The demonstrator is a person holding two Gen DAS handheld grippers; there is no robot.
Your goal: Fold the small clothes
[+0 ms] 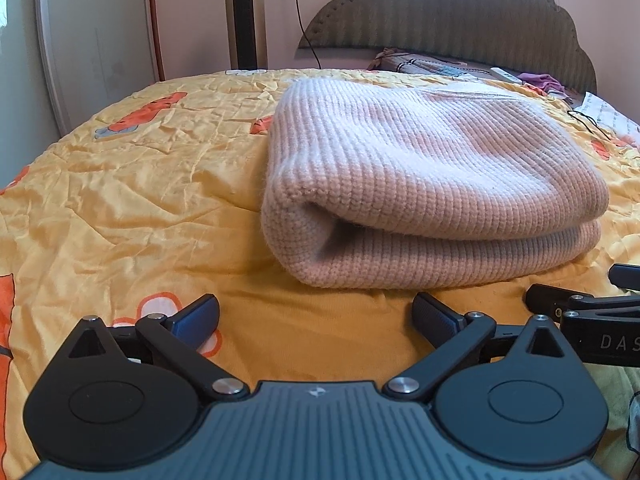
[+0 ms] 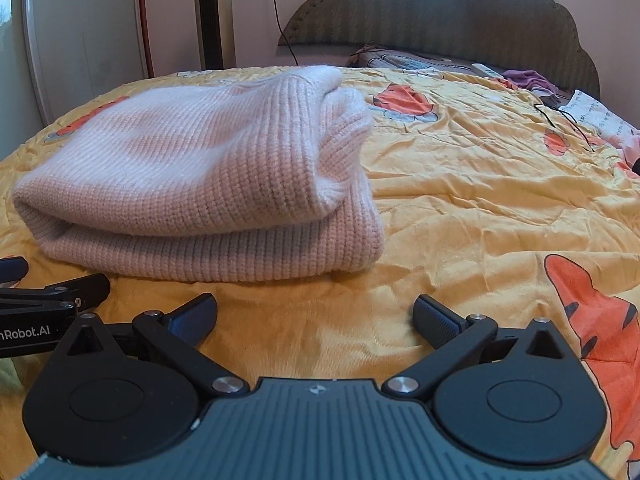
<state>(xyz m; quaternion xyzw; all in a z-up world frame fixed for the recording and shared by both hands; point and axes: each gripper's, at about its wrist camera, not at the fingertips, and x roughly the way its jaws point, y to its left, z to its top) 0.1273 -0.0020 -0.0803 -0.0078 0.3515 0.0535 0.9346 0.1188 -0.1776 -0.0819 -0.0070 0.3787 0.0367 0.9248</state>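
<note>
Lettering "nRobot.AI" on left gripper (image 2: 36,300) — "DAS" opposite.

You see a pale pink ribbed knit sweater (image 1: 432,184) on a yellow bedspread (image 1: 132,200) printed with orange cartoon figures; at twelve o'clock stands a grey-green striped headboard (image 1: 448,12), and at one o'clock lies a purple cloth (image 2: 528,78).
</note>
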